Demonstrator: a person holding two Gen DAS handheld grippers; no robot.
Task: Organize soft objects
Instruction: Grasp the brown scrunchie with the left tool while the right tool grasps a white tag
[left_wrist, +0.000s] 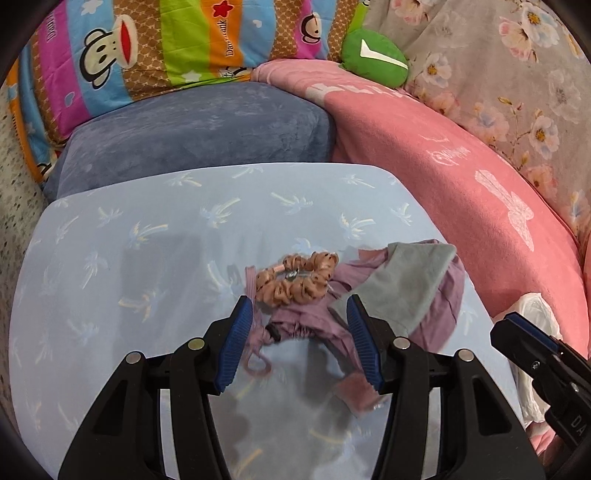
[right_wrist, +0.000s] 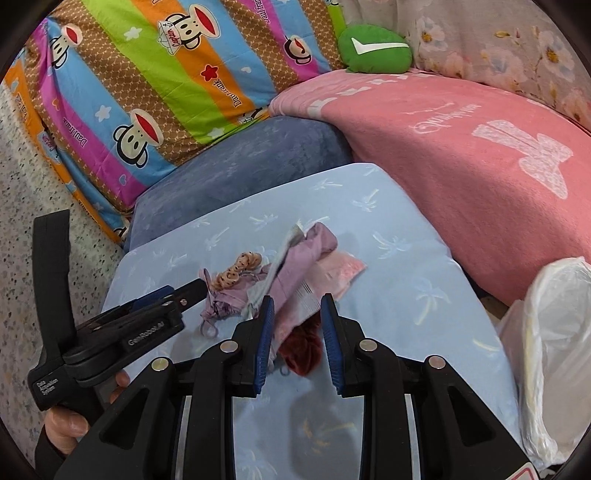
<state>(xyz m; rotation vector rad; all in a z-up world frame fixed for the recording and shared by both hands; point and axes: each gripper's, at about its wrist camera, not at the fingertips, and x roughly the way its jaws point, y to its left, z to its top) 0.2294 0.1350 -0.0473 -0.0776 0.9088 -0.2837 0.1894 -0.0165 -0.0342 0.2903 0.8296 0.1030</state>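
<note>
Nearest the right wrist camera, the right tool (right_wrist: 297, 325) hangs with its jaws apart, nothing between them; a dark red scrunchie (right_wrist: 301, 349) lies just below its tips on the light blue cushion (right_wrist: 406, 302), partly under a pink pouch (right_wrist: 332, 275). The left tool (left_wrist: 301, 314) is likewise spread wide and empty, its blue pads (left_wrist: 236, 347) either side of a crumpled mauve garment (left_wrist: 295, 325). Whether the pads touch the cloth or only hover above it is hard to tell through the blur.

The step in hand looks like the first pick from the heap: each tool is lined up over a piece, neither closed. The next move calls for lowering the left tool and pinching the mauve cloth without catching the tan spotted scrunchie (left_wrist: 295, 280) resting on it, or the grey cloth (left_wrist: 402, 284) lapped over its right side. Since the pieces overlap, lifting one would likely drag its neighbours.

Farther off, a white plastic bag (right_wrist: 554, 332) sits to the right, perhaps the destination. Behind the cushion lie a blue-grey pillow (left_wrist: 199, 129), a pink blanket (left_wrist: 461, 177), a green plush (left_wrist: 373, 55) and a striped monkey-print quilt (left_wrist: 147, 48).
</note>
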